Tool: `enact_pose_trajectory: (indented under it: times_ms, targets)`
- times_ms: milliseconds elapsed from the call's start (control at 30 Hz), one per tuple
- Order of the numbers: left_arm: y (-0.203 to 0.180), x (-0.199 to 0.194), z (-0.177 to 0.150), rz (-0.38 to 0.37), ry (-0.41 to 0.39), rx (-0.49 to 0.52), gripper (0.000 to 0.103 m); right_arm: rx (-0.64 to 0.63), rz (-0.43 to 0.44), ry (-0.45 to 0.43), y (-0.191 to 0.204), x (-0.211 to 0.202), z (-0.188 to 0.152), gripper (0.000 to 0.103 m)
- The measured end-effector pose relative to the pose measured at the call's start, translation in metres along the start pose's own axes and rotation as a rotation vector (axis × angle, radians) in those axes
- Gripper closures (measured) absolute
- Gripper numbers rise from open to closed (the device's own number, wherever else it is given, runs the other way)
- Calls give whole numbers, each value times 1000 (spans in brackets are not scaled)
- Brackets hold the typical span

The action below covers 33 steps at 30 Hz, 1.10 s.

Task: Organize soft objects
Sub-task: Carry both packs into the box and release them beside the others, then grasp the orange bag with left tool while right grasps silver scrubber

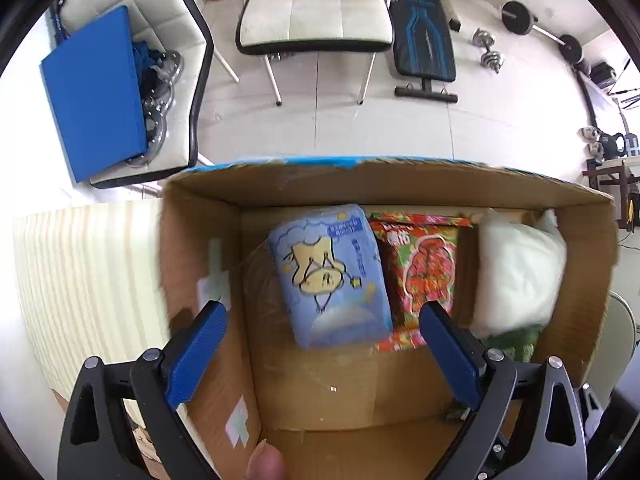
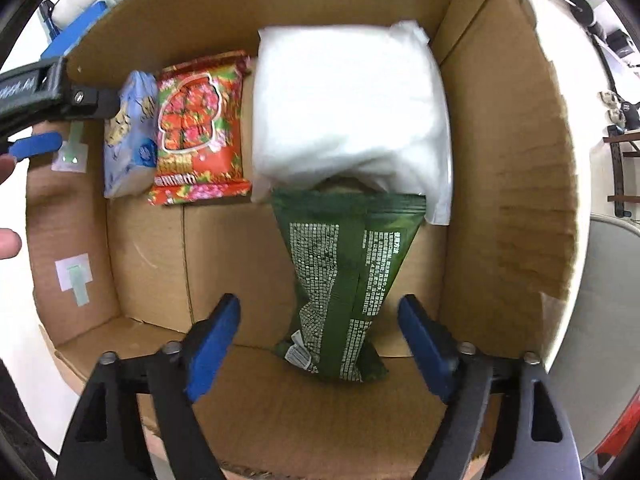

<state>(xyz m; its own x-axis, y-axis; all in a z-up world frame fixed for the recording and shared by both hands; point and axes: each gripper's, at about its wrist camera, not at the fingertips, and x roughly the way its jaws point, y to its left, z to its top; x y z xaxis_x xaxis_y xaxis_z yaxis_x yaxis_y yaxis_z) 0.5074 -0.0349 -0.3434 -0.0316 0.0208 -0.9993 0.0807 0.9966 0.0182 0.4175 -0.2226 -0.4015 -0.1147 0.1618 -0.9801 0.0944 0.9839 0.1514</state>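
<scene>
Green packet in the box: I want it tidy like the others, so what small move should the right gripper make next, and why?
Probably close the right gripper on the green packet and lay it flat. The gripper is open astride it, and the packet leans on the white bag.

Nothing legible — the green packet (image 2: 340, 276) carries dense white print, too small and blurred to read.

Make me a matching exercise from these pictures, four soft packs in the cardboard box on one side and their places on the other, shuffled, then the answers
Things:
1. blue pack
2. red floral pack
3. white bag
4. green pouch

Places:
A. partly tucked under the white bag
B. farthest left along the back wall
C. between the blue pack and the white bag
D. back right corner

Pairs: 1-B, 2-C, 3-D, 4-A
</scene>
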Motion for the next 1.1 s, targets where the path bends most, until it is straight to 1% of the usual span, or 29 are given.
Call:
enact_pose_trajectory:
  times_ms: [33,67,167,233,300,467,500,633,700,767,833,900,933,967,1000,1033,1067,1100]
  targets:
    - [1,-9,-7,2,-24,-2,4,4,-5,-23,1,-6,-2,3]
    - [2,-16,-15,2,-44,-10,4,1,-14,-50,2,-12,-4,0]
    - [5,-34,-41,-14,-95,-27,4,-27,-34,-122,10,-31,-13,0]
    - [8,-44,-60,-19,-131,-39,4,-42,-31,-161,12,-42,-21,0]
    - [8,-52,-76,-7,-157,-48,4,-53,-29,-188,9,-54,-26,0]
    - [8,-80,-127,23,-256,-46,4,-90,13,-270,18,-86,-53,0]
    - [8,-84,-137,31,-271,-50,4,-94,19,-279,22,-88,-55,0]
    - [15,-96,-178,56,-318,-68,4,-99,48,-320,26,-103,-82,0]
    - [20,-92,-200,64,-312,-60,4,-86,71,-331,22,-109,-99,0]
    - [25,-76,-219,72,-276,-56,4,-48,79,-335,15,-109,-118,0]
    - [29,-58,-236,43,-231,-48,4,-11,82,-324,6,-103,-133,0]
    - [33,-31,-250,8,-156,-50,5,59,96,-290,-5,-90,-148,0]
    - [35,-20,-255,0,-133,-51,8,118,128,-264,-12,-78,-155,0]
    - [37,-8,-259,-4,-114,-55,12,169,158,-245,-17,-67,-160,0]
    - [38,0,-261,-4,-98,-60,12,199,182,-233,-20,-59,-162,0]
    - [41,11,-263,-11,-75,-69,12,248,228,-218,-23,-43,-166,0]
    - [44,22,-264,-25,-54,-78,12,290,245,-217,-27,-32,-168,0]
    - [47,32,-263,-27,-39,-85,16,322,246,-224,-31,-26,-170,0]
